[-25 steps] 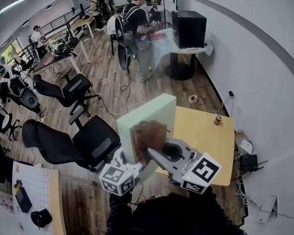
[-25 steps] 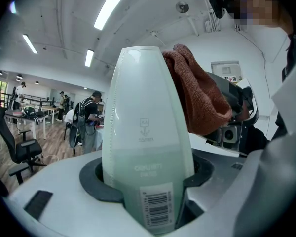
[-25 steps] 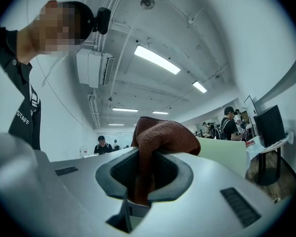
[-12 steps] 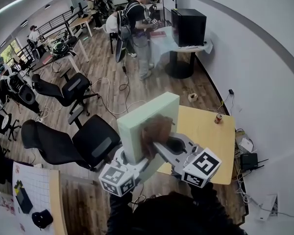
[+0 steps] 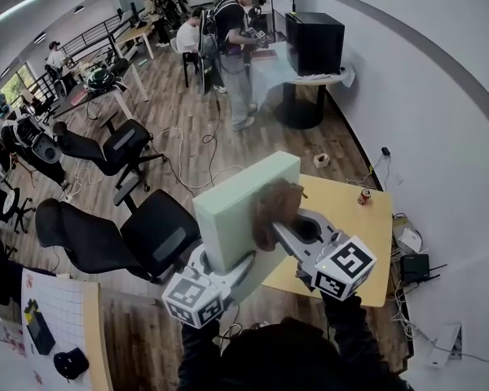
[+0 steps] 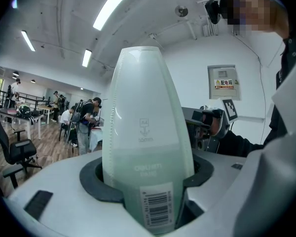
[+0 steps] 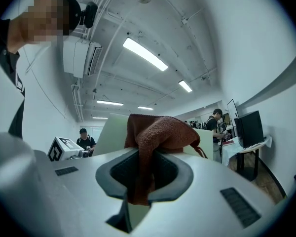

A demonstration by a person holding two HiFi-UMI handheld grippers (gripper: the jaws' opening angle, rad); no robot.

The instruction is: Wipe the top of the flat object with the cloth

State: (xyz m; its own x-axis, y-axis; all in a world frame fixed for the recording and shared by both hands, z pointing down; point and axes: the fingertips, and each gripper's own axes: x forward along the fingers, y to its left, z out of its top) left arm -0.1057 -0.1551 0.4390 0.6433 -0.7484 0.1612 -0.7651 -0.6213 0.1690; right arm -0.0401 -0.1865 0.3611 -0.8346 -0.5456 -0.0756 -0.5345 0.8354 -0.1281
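Observation:
A pale green flat box (image 5: 243, 208) is held up on edge in the air, its lower end clamped in my left gripper (image 5: 228, 271). In the left gripper view the green box (image 6: 145, 132) fills the jaws, a barcode label at its base. My right gripper (image 5: 285, 233) is shut on a brown cloth (image 5: 275, 208) and presses it against the box's broad face, toward its right end. In the right gripper view the brown cloth (image 7: 155, 137) bulges out of the jaws against the pale green box (image 7: 113, 132).
A wooden table (image 5: 350, 235) lies below with a small can (image 5: 362, 198) near its far edge. Black office chairs (image 5: 122, 235) stand at the left. A person (image 5: 236, 47) stands by a round table with a black box (image 5: 314, 46). The wall runs along the right.
My right gripper has slid the cloth rightward and up across the box's face. The box has stayed nearly still in the left gripper.

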